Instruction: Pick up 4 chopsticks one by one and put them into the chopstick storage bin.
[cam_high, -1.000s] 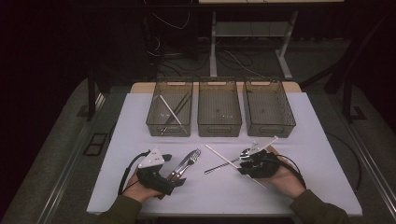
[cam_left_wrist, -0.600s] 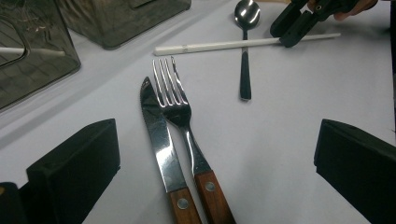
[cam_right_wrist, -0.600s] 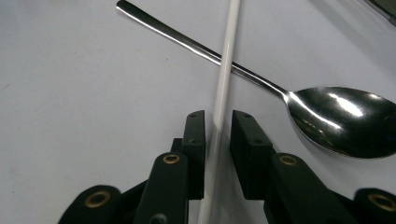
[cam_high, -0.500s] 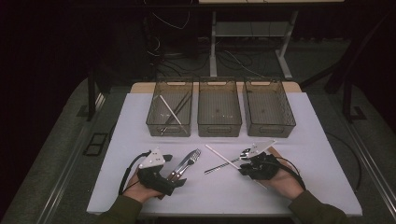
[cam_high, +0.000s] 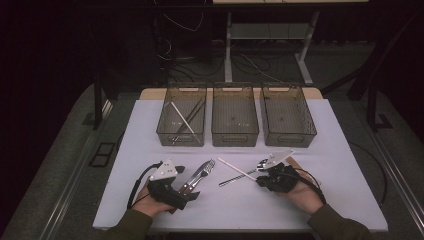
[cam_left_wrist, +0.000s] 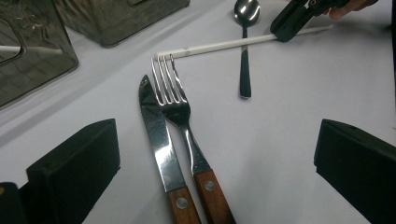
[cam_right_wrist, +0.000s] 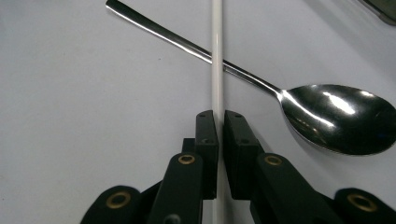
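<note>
1. While the left gripper (cam_high: 187, 196) rests on the bench (cam_high: 330, 150) at the near left, its fingers (cam_left_wrist: 74, 163) stand wide apart and hold nothing; the knife (cam_left_wrist: 159, 140) and the fork (cam_left_wrist: 180, 109) lie side by side between them, untouched.
2. Behind, three clear bins stand in a row: the left bin (cam_high: 182, 116) holds a white stick and some dark utensils, the middle bin (cam_high: 235, 115) and the right bin (cam_high: 289, 113) look nearly empty.
3. At centre, the white chopstick (cam_high: 235, 169) lies slantwise across the handle of the spoon (cam_high: 245, 174), both still flat on the bench.
4. Change from a second ago: the right gripper (cam_high: 261, 181) has just been closing, and its fingers (cam_right_wrist: 207, 140) now pinch the chopstick near its right-hand end; the gripper itself sits where it sat then.
5. Judgement: grasp looks made, lift not yet begun. The chopstick likely belongs in the left bin with the other white stick.
6. Risk: as the chopstick crosses over the spoon handle, a low drag could shove the spoon; a straight lift first seems safer.
</note>
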